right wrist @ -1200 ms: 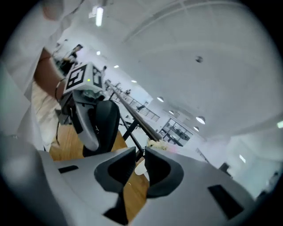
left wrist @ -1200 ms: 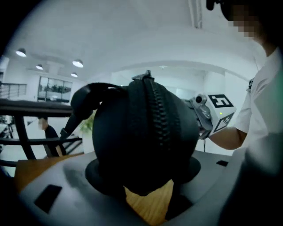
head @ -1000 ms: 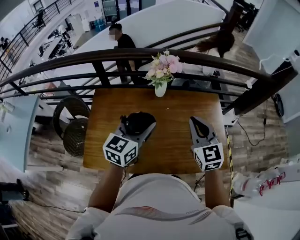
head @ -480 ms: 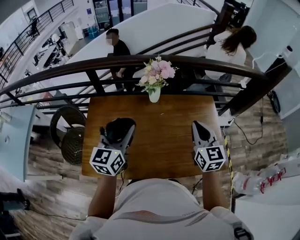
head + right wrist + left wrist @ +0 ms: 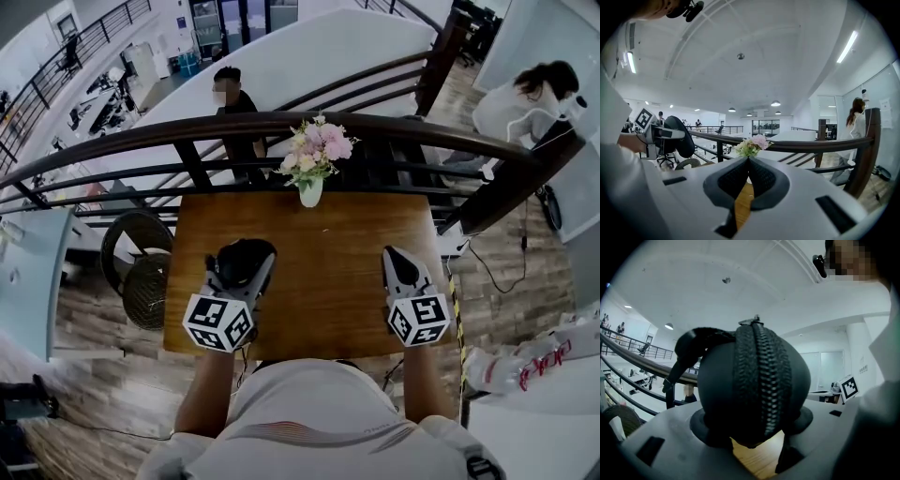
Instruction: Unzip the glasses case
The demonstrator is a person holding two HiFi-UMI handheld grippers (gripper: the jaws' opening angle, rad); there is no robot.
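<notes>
The black glasses case (image 5: pixel 244 259) is clamped between the jaws of my left gripper (image 5: pixel 246 266), held above the left part of the wooden table (image 5: pixel 328 234). In the left gripper view the case (image 5: pixel 717 390) fills the middle, its closed zipper (image 5: pixel 765 376) running up and down with the pull tab (image 5: pixel 755 321) at the top and a strap loop (image 5: pixel 691 344) at the left. My right gripper (image 5: pixel 400 266) hovers over the table's right side, shut with nothing in it; its pads (image 5: pixel 759 176) meet. From the right gripper view the case (image 5: pixel 680 136) shows at the far left.
A white vase of pink flowers (image 5: pixel 313 157) stands at the table's far edge, with a dark railing (image 5: pixel 187 131) right behind it. A wicker chair (image 5: pixel 141 262) sits left of the table. People are beyond the railing on a lower floor.
My left gripper has carried the case to the left, closer to the table's left edge. The right gripper has barely shifted.
</notes>
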